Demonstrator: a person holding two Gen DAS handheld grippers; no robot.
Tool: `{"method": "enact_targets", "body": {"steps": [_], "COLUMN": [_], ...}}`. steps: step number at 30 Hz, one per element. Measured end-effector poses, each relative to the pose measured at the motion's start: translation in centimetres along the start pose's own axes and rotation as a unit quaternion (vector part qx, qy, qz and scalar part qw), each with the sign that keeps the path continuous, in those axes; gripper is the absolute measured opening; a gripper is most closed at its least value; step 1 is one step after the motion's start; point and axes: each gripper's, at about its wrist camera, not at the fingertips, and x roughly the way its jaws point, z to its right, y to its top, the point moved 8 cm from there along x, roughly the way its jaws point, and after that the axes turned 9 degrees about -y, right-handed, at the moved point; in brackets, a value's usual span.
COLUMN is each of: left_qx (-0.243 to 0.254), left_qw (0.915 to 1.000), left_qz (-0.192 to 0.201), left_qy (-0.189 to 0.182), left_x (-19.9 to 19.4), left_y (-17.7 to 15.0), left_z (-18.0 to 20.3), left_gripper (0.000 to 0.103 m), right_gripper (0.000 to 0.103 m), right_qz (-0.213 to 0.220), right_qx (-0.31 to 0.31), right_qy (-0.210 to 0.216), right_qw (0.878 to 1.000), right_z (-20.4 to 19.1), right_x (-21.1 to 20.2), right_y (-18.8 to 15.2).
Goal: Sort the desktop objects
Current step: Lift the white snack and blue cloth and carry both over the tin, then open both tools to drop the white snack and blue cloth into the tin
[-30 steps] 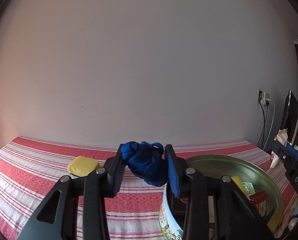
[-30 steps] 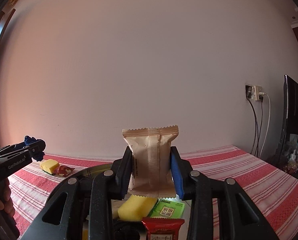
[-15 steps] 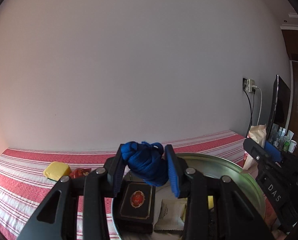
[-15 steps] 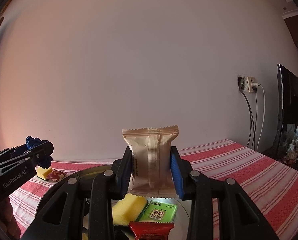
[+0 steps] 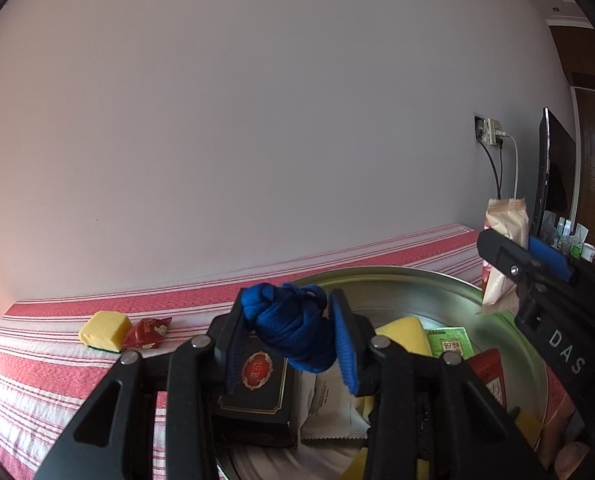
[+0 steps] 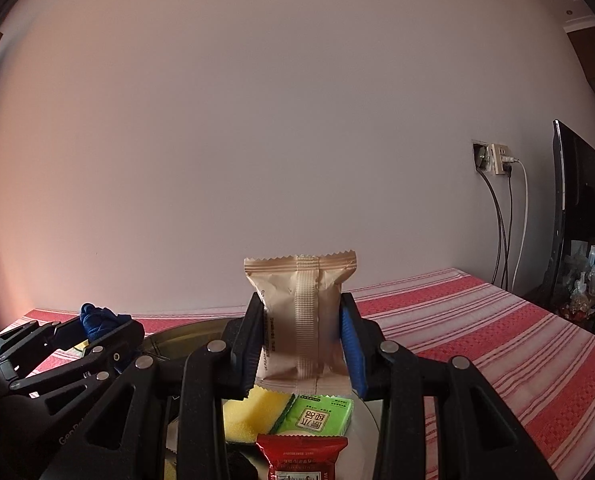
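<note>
My left gripper (image 5: pixel 287 328) is shut on a bundle of blue cord (image 5: pixel 291 330) and hangs over the round metal tin (image 5: pixel 377 276). Inside the tin lie a black box (image 5: pixel 257 392), a white sachet (image 5: pixel 329 404), a yellow sponge (image 5: pixel 403 330), a green packet (image 5: pixel 449 342) and a red packet (image 5: pixel 491 376). My right gripper (image 6: pixel 303 344) is shut on a beige snack packet (image 6: pixel 301 312), held upright above the same tin, over the yellow sponge (image 6: pixel 253 412), green packet (image 6: pixel 321 416) and red packet (image 6: pixel 301 456). The left gripper (image 6: pixel 97 332) shows at the right wrist view's left edge.
A second yellow sponge (image 5: pixel 105 330) and a small red wrapper (image 5: pixel 147 332) lie on the red-striped cloth (image 5: pixel 57 360) left of the tin. A wall socket with cables (image 6: pixel 493 158) and a dark monitor (image 6: pixel 577 200) stand at the right. A plain wall runs behind.
The left gripper has carried the blue cord rightward over the tin, so the tin's contents now lie under it. The right gripper has kept nearly still with the beige packet.
</note>
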Motion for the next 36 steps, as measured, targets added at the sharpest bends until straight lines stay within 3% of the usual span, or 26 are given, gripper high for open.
{"method": "enact_targets", "body": {"steps": [9,32,33,35,36], "left_qx": [-0.003,0.000,0.000,-0.004,-0.008], "left_qw": [0.9993,0.9978,0.9977,0.9975,0.9974], "left_qz": [-0.036,-0.061,-0.061,-0.059,-0.057], "left_qy": [0.012,0.027,0.029,0.038,0.042], "left_x": [0.8,2.0,2.0,1.9,1.8], "left_y": [-1.1,-1.7,-1.8,-1.8,-1.7], "left_z": [-1.1,-1.0,-1.0,-1.2,-1.3], "left_gripper": [0.038,0.038,0.043,0.051,0.068], "right_gripper": [0.039,0.039,0.040,0.051,0.067], "right_qz": [-0.012,-0.038,-0.038,-0.038,-0.038], "right_qx": [-0.017,-0.037,-0.037,-0.037,-0.036], "right_qy": [0.005,0.014,0.013,0.011,0.008], "right_qw": [1.000,0.999,0.999,0.999,0.999], "right_z": [-0.8,-2.4,-2.4,-2.5,-2.5], "right_x": [0.1,0.5,0.5,0.3,0.2], "right_y": [-0.5,-1.0,-1.0,-1.1,-1.1]}}
